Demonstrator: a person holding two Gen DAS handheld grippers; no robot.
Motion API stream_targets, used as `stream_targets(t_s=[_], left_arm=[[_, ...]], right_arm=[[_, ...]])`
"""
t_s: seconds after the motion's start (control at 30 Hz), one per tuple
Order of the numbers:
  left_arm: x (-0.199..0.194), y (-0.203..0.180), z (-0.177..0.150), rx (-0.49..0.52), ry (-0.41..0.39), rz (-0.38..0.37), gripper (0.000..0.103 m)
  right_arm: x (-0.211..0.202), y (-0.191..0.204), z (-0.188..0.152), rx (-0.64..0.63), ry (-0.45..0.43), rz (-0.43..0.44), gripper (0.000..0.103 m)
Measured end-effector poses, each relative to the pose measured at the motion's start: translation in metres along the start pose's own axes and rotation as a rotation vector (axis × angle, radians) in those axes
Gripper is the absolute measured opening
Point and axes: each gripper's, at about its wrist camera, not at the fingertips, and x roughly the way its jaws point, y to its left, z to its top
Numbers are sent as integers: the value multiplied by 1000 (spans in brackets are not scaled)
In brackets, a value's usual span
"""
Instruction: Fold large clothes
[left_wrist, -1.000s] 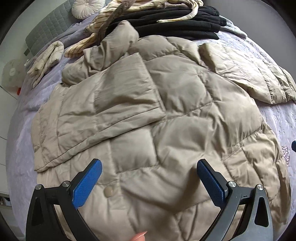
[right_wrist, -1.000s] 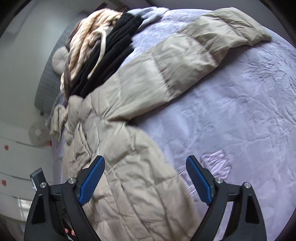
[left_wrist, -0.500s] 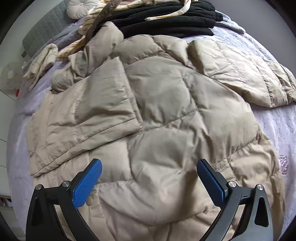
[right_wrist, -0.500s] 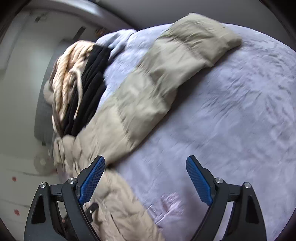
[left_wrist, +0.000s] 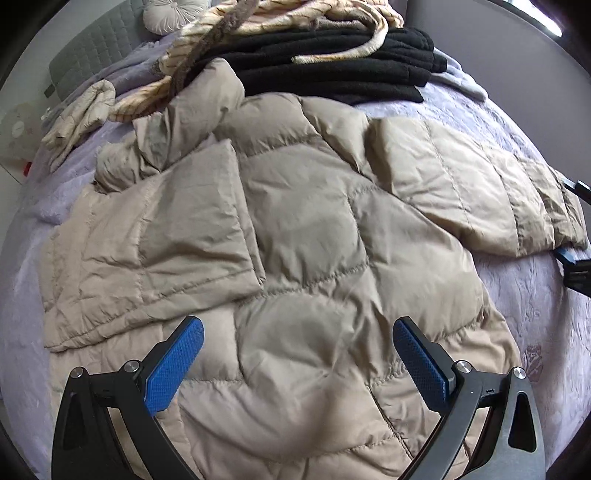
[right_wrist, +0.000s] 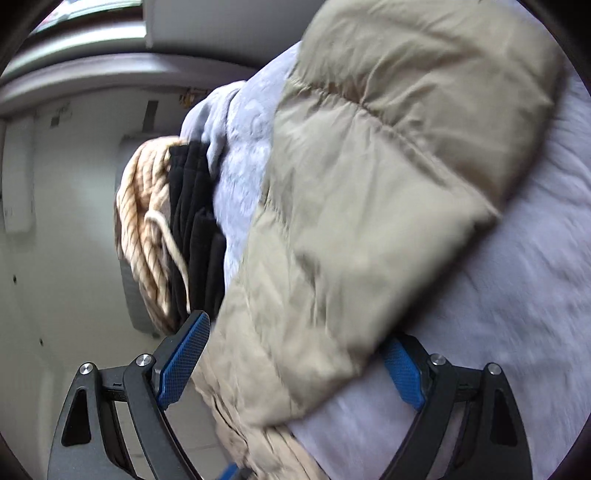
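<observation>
A beige puffer jacket (left_wrist: 314, 229) lies spread on the lavender bed (left_wrist: 524, 295). One sleeve (left_wrist: 177, 236) is folded across the body on the left. The other sleeve (left_wrist: 461, 192) stretches out to the right. My left gripper (left_wrist: 295, 369) hovers open over the jacket's lower body with nothing between its blue pads. My right gripper (right_wrist: 295, 365) is wide open around the end of the outstretched sleeve (right_wrist: 388, 192). The cloth lies between its fingers and covers part of the right pad (right_wrist: 402, 373). In the left wrist view the right gripper's fingertips (left_wrist: 570, 258) show at that cuff.
A stack of black clothes (left_wrist: 332, 70) and a cream striped garment (left_wrist: 280, 22) sit at the bed's far end. A small beige item (left_wrist: 81, 114) lies at the far left, near a grey headboard (left_wrist: 92, 51) and a round cushion (left_wrist: 170, 14). A white wall (right_wrist: 66, 221) is beyond the bed.
My right gripper swung across the bed, dropped and rolled, and now straddles the sleeve's end. My left gripper drifted slightly over the jacket and stayed open.
</observation>
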Motion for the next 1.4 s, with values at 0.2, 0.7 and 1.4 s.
stream_targets(t_s=[0.2,0.7,1.4], left_arm=[[-4,23,1,-65,-26,10,102],[-12,103,-6,-192,-78,55,102],[-23,238,-44,-358,-132,121,102]], right_arm=[[6,-2,12,127,-61,131,90],[21,90,-15,-111,-42,116,6],[212,238,-313,-1113,337,-224,6]])
